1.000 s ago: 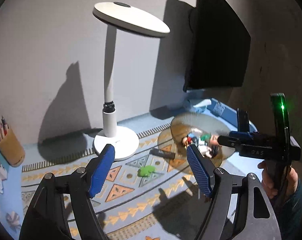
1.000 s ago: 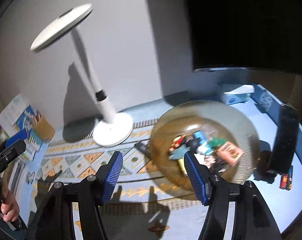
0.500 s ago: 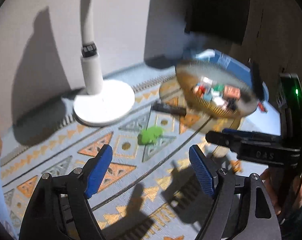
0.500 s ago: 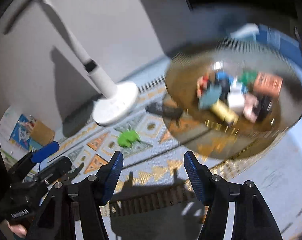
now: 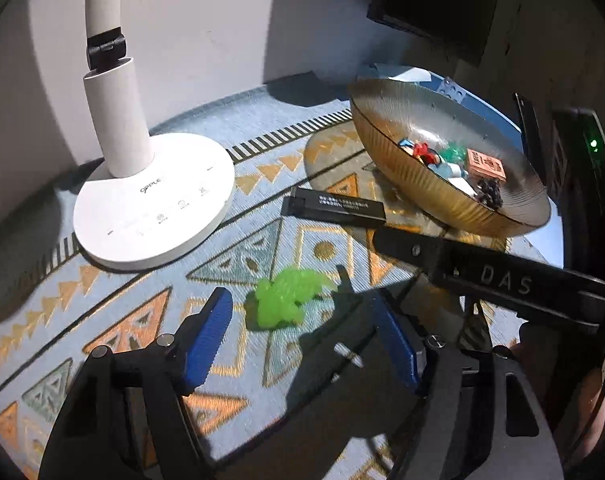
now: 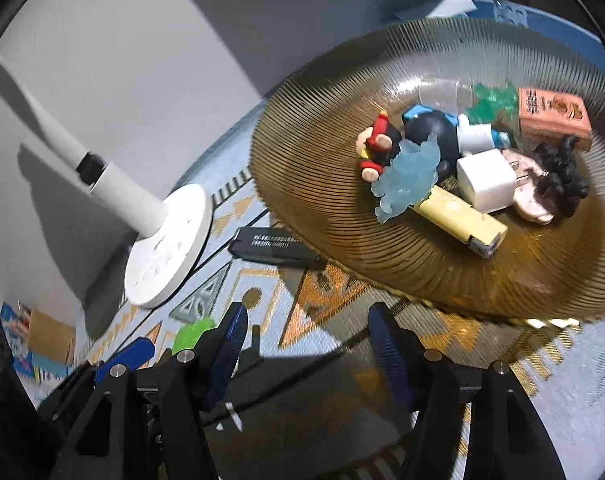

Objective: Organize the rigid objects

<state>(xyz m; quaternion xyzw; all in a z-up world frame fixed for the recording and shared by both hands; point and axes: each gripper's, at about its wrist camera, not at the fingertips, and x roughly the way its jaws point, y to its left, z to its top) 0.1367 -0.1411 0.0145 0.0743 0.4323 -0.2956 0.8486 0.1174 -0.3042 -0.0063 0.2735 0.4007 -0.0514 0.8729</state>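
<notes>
A bright green toy (image 5: 288,300) lies on the patterned mat, between the blue fingertips of my left gripper (image 5: 298,308). Its jaws are closing and the pads stand clear of the toy. A flat black stick (image 5: 334,208) lies just beyond, against the amber glass bowl (image 5: 386,120). My right gripper (image 6: 308,320) is open over the mat in front of the bowl (image 6: 342,240), nothing between its pads. The bowl holds several small items: a red and black figurine (image 6: 378,148), a pale blue toy (image 6: 406,176), a white charger (image 6: 486,180), a yellow lighter (image 6: 458,220).
A white lamp base (image 5: 154,204) stands at the back left of the mat. The right gripper's black frame (image 5: 482,276) crosses the left wrist view close to my right finger. A dark screen (image 5: 434,0) hangs behind the bowl. A pencil holder (image 6: 50,336) sits far left.
Both grippers have dropped toward the mat. The left one has come down around the green toy and its jaws have narrowed. The right one has rolled and sits closer to the bowl.
</notes>
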